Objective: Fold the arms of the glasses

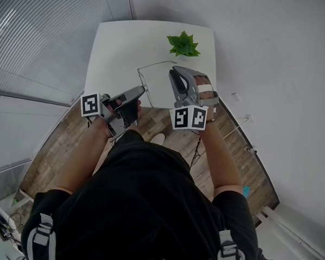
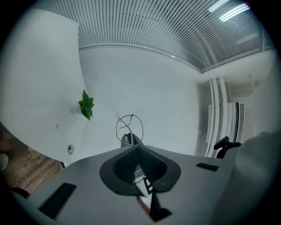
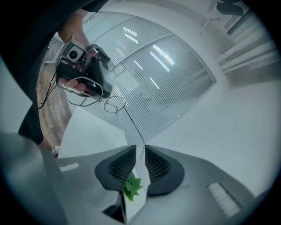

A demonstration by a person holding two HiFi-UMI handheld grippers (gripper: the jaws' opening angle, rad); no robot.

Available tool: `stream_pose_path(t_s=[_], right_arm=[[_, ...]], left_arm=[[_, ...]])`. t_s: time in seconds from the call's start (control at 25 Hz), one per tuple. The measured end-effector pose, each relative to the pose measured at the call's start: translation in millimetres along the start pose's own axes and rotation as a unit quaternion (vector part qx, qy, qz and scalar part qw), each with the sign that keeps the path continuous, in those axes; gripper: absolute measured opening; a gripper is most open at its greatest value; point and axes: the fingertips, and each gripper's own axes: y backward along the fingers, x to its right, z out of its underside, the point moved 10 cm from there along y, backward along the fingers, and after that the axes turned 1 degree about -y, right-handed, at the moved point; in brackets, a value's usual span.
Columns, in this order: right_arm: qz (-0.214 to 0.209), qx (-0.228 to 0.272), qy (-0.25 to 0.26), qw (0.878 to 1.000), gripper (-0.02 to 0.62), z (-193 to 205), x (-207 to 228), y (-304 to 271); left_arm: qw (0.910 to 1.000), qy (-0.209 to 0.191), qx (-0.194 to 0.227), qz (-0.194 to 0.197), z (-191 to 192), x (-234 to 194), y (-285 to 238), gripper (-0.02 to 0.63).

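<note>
No words, brands or numbers can be read. Only black-and-white square markers [image 1: 90, 104] are shown, on the cubes [image 1: 188, 117] of the left gripper [image 1: 142, 90] and the right gripper [image 1: 173, 74].

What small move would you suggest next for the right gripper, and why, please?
Probably sweep the right gripper sideways toward the left gripper, hinging the arm in. The left jaws are shut on the glasses, steadying them, and the unfolded arm's tip sits in the gap between the right jaws.
</note>
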Motion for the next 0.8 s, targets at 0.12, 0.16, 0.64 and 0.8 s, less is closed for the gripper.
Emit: stream_pose_path(t_s=[0.12, 0.16, 0.64, 0.8], right_arm=[[0.007, -0.013, -0.001, 1.0, 0.087, 4, 3, -3], [0.009, -0.016, 0.002, 1.0, 0.091, 5, 3, -4], [0.016, -0.045, 0.014, 0.999, 0.118, 13, 5, -17], [0.02, -0.047, 0.013, 0.999, 0.109, 15, 6, -18]], left_arm=[[1.0, -0.003, 0.001, 0.0, -1, 1, 1, 0.011], [1.0, -0.003, 0.001, 0.0, -1, 1, 1, 0.012], [1.0, 0.0, -0.006, 0.008, 1, 2, -2, 0.012], [0.9999, 0.001, -0.01, 0.011, 6, 6, -3, 0.012]])
